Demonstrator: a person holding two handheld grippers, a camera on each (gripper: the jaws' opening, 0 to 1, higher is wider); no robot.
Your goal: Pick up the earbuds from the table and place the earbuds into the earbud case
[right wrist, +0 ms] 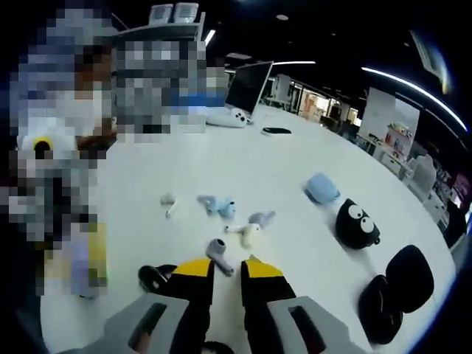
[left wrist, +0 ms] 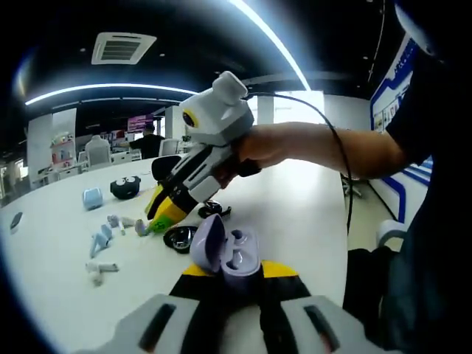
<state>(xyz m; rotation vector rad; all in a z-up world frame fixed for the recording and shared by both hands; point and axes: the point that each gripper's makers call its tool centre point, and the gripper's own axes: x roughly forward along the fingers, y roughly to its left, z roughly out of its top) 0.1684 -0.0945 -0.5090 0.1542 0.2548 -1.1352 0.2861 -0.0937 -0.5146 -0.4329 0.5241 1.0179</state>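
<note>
Hard to see: in the right gripper view the left side is blurred out, so the things there cannot be made out. A small dark thing (right wrist: 153,275) by the right tool's left jaw is partly hidden.
Left tool (left wrist: 230,271): its jaws are narrow and hold an open purple earbud case (left wrist: 226,252), lid up, near the bottom middle of the left gripper view.
Right tool (right wrist: 227,267): its jaws are close together, with a grey earbud (right wrist: 219,255) lying between the tips. I cannot tell if they grip it.
Earbuds: they lie loose on the white counter (right wrist: 295,169), near the right tool. I count about five small pieces: one white (right wrist: 169,204), a blue pair (right wrist: 218,205), and a pale one (right wrist: 251,230) beside the grey one.
Cases: one light blue case (right wrist: 322,187), one black case with eyes (right wrist: 357,222), and one open black case (right wrist: 397,291) to the right.
Far end: a monitor (right wrist: 248,85) stands there.
Open room: the counter is bare between the earbuds and the monitor.
</note>
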